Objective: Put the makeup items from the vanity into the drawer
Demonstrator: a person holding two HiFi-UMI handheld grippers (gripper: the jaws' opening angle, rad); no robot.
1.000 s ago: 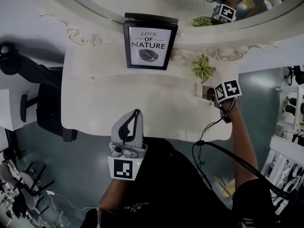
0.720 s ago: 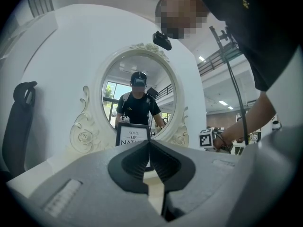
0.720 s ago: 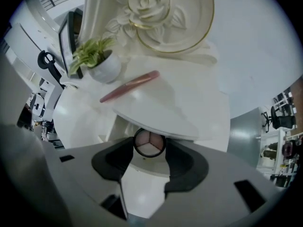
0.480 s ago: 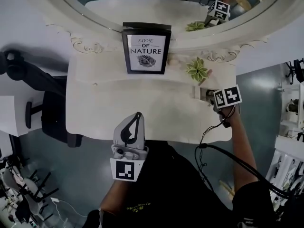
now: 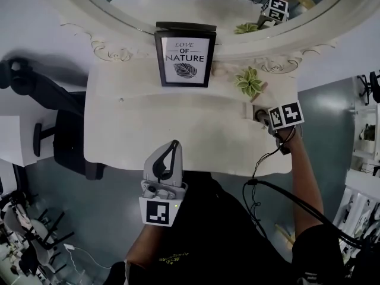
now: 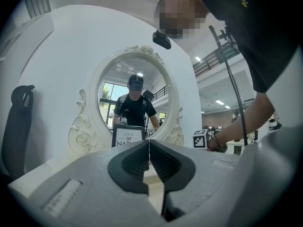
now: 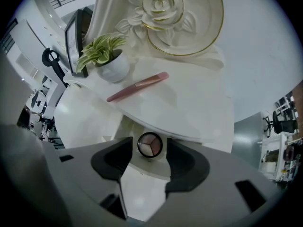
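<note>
The person is standing at the vanity counter (image 5: 178, 123) with a claw in each hand.

**Right claw.** The right claw (image 7: 149, 151) is pointing steeply down over the small open drawer (image 5: 254, 113) at the counter's right end, near the potted plant (image 5: 249, 82). Its jaws are standing apart and have just been opening further. The round compact (image 7: 150, 144) is showing between them, but the pads are not pressing on it and a gap is showing on either side. The compact is lying inside the drawer with its three shade pans facing up. The right claw is therefore released and carrying nothing.

**Left claw.** The left claw (image 6: 149, 150) is hanging level at the counter's front edge, well apart from the drawer. Its jaws are clenched together with nothing between them.

**Progress (judgement).** The compact is looking delivered. One item is remaining: a pink stick (image 7: 137, 86) is lying on the raised shelf at the foot of the mirror frame (image 7: 180, 22), just beside the plant pot. No other makeup is showing on the counter. The picture frame (image 5: 185, 55) is taking no part in the task. The drawer is standing open, ready for the pink stick.
</note>
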